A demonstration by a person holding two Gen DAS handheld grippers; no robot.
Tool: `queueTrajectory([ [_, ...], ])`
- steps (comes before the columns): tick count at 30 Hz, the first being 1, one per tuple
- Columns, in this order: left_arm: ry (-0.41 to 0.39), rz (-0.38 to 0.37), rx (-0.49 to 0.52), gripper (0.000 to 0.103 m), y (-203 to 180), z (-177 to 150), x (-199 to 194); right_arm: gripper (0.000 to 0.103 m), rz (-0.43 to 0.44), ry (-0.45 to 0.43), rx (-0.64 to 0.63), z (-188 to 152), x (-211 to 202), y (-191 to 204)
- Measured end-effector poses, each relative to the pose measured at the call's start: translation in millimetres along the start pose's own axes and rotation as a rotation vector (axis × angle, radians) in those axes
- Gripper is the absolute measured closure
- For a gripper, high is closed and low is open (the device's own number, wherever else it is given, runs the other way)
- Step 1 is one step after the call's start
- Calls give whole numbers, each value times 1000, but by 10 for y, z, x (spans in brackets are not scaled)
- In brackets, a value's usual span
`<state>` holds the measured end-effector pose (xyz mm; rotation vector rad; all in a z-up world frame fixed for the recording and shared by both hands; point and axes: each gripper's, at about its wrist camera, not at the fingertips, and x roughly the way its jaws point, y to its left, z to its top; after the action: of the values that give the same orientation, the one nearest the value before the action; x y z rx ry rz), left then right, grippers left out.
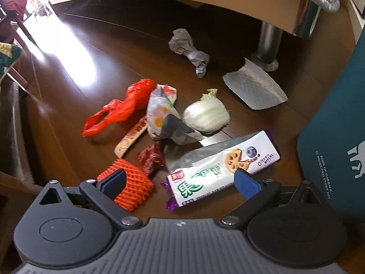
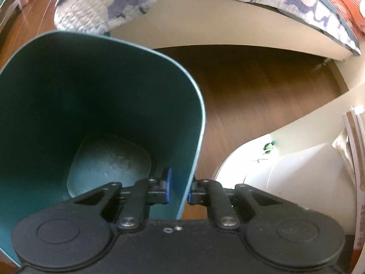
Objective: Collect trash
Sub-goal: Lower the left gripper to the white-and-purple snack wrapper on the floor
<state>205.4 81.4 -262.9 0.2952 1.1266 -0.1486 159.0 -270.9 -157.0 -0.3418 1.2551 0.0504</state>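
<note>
Trash (image 1: 173, 123) lies spread on the dark wood floor (image 1: 114, 52) beside a bed (image 1: 205, 2). The left gripper (image 1: 180, 182) hangs wide open over it. The right gripper (image 2: 179, 189) pinches the teal bin (image 2: 189, 159) wall.

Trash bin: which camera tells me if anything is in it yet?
Right wrist. It looks straight into the bin and shows a bare bottom, with the right gripper pinching its rim. Left wrist shows only its outer wall.

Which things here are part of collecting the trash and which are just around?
Job:
teal bin, held by right gripper
left gripper
biscuit wrapper
orange foam net
red bag
cabbage stump
crumpled paper
paper towel

Just around:
bed
bed leg
</note>
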Motion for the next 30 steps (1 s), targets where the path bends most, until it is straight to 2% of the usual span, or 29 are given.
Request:
queueTrajectory([
  [2, 3, -25, 6, 2, -6, -8, 50, 90, -2, 14, -1, 32, 13, 16],
  [6, 4, -64, 50, 2, -84, -35, 156, 97, 62, 23, 70, 72, -23, -51],
  [9, -6, -91, 103, 2, -176, -47, 208, 98, 80, 8, 20, 103, -163, 59],
  [11, -28, -109, 158, 2, -248, -35, 228, 98, 69, 7, -15, 123, -207, 127],
  [14, -45, -152, 243, 2, -341, -2, 285, 99, 45, 20, -10, 175, -261, 126],
  [20, -73, -190, 456, 2, -554, 37, 450, 102, -30, 35, 2, 363, -308, 88],
  [26, -23, -223, 609, 2, -624, 25, 734, 102, -109, 55, -60, 539, -319, 117],
  [30, 18, -228, 625, 2, -590, -12, 912, 100, -163, 50, -51, 656, -319, 91],
])
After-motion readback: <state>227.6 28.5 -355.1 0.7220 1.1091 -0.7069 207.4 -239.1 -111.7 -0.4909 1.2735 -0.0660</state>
